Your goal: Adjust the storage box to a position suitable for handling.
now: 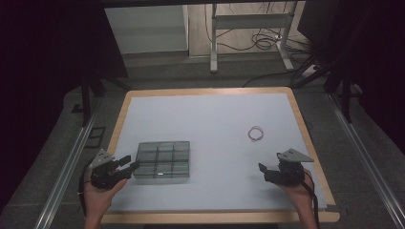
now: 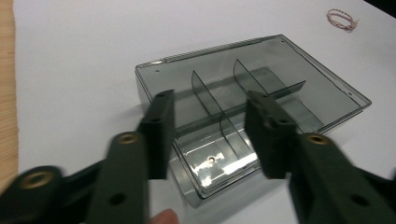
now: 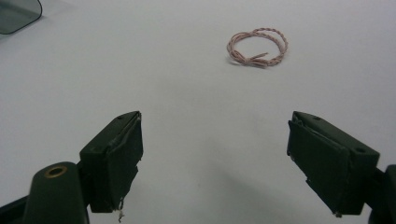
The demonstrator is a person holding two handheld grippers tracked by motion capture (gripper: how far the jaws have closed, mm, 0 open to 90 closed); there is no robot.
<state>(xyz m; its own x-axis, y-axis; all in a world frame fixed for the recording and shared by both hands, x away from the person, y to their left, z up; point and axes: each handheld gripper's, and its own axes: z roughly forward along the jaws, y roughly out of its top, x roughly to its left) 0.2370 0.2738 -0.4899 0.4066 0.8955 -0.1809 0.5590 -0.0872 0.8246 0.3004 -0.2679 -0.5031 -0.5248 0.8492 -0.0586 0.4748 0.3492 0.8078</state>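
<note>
From above, the person's left hand (image 1: 98, 193) reaches in from the bottom edge, wrist low, with the left tongs (image 1: 130, 167) aimed to the right at the near left corner of a smoky clear compartment box (image 1: 162, 161). The box lies flat on the white surface (image 1: 210, 124), left of centre. The right hand (image 1: 301, 191) rests near the surface's right edge, its right tongs (image 1: 262, 171) pointing left across bare white. A small loop of pinkish twisted cord (image 1: 256, 133) lies beyond those tongs, well apart from the box.

Looking along the left tongs (image 2: 210, 126), the jaws stand partly spread and blurred, one on either side of the box's (image 2: 280, 79) near corner. They straddle it above the rim, and I cannot tell whether either pad touches the plastic. Dividers stand upright inside the box. The cord (image 2: 342, 19) sits far off at the top right.

Along the right tongs (image 3: 215, 158), the jaws are spread wide with only white surface (image 3: 140, 70) between them. The cord (image 3: 258, 47) lies ahead, untouched, and a box corner (image 3: 16, 14) shows at the top left.
</note>
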